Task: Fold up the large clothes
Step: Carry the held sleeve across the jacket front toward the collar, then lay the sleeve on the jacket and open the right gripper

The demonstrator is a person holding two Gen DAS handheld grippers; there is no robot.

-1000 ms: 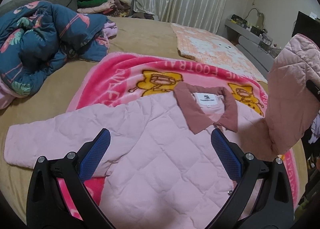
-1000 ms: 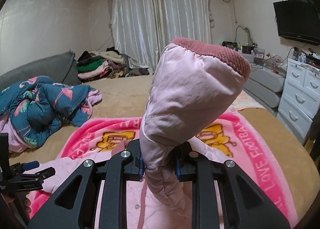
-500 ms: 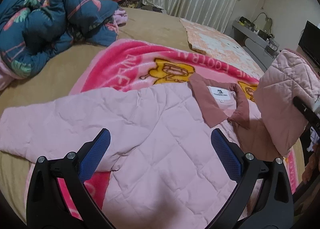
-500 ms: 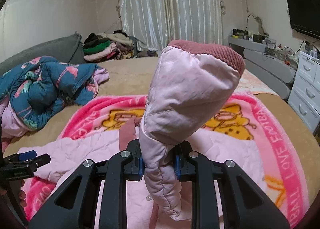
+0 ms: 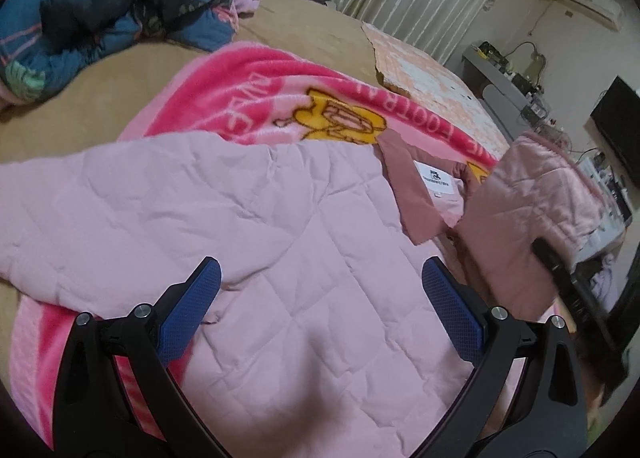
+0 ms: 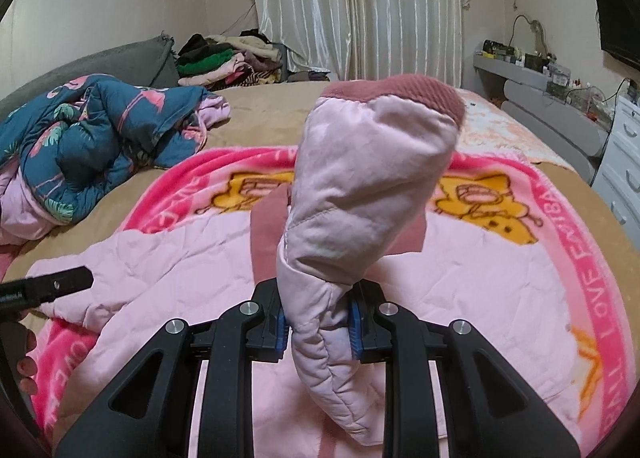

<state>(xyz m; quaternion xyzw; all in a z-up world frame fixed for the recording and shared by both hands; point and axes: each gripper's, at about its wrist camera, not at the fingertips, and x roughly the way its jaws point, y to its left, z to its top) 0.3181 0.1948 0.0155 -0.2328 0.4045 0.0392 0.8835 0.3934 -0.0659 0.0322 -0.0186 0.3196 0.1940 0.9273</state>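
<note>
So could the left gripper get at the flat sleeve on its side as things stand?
Probably yes: the left gripper is open and empty over the jacket, and the flat sleeve lies uncovered beside it.

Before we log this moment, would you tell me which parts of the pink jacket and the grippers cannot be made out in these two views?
- Jacket hem: left wrist view, cut off by the bottom edge and the left gripper.
- Collar label: left wrist view, print too small.
- Collar middle: right wrist view, hidden behind the raised sleeve.
- Right gripper: its pads are mostly buried in that sleeve; in the left view it is blurred.
</note>
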